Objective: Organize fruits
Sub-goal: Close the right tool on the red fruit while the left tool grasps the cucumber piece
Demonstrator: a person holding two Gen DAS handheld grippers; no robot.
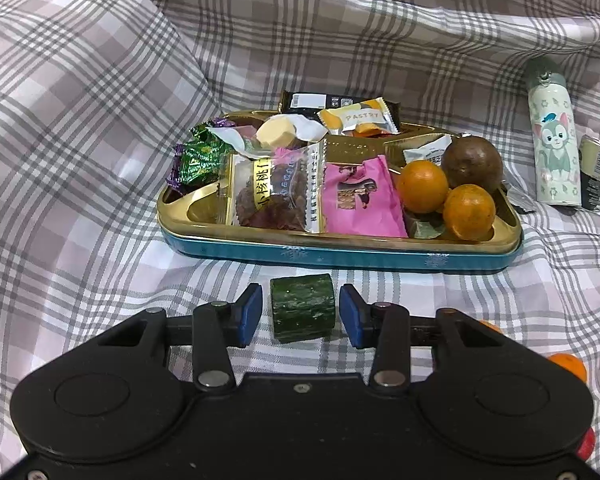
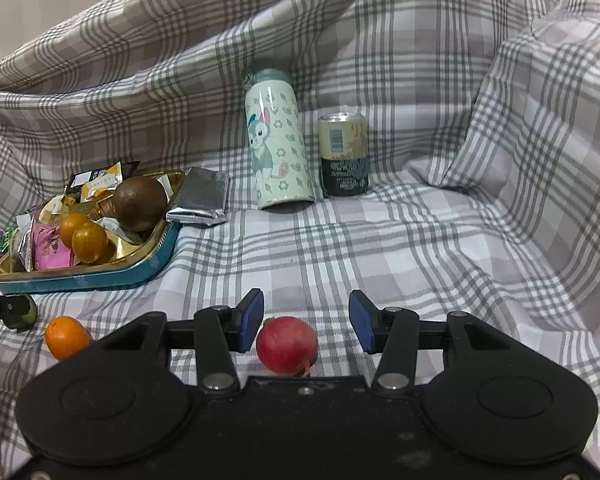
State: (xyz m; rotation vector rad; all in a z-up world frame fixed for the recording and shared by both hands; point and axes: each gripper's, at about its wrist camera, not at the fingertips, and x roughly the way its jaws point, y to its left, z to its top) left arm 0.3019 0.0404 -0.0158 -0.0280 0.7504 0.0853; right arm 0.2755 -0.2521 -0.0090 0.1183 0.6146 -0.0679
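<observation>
Green piece: a short dark green cucumber-like chunk (image 1: pixel 302 307) lies on the grey-and-white checked cloth (image 1: pixel 80 240), just before the near edge of the tray, between the blue pads of the left gripper (image 1: pixel 299 312); both pads stand apart from it, so this claw is open.
Red fruit: a small round red fruit (image 2: pixel 287 345) lies on the cloth inside the right gripper (image 2: pixel 306 321), near its left pad; this claw is open too.
Loose orange: a small orange citrus (image 2: pixel 67 337) rests left of the right gripper.
Tray: a gold tray with a teal metal wall (image 1: pixel 340 258) holds two oranges (image 1: pixel 422 186) and a brown round fruit (image 1: pixel 472 163) in its right corner, and snack packets (image 1: pixel 276 196) elsewhere.
Advice: I judge the grasp comes next; center each piece, close slowly, lift above the tray wall, and put it beside the other fruits.
Behind: a mint cartoon bottle (image 2: pixel 278 140) and a dark can (image 2: pixel 343 154).
</observation>
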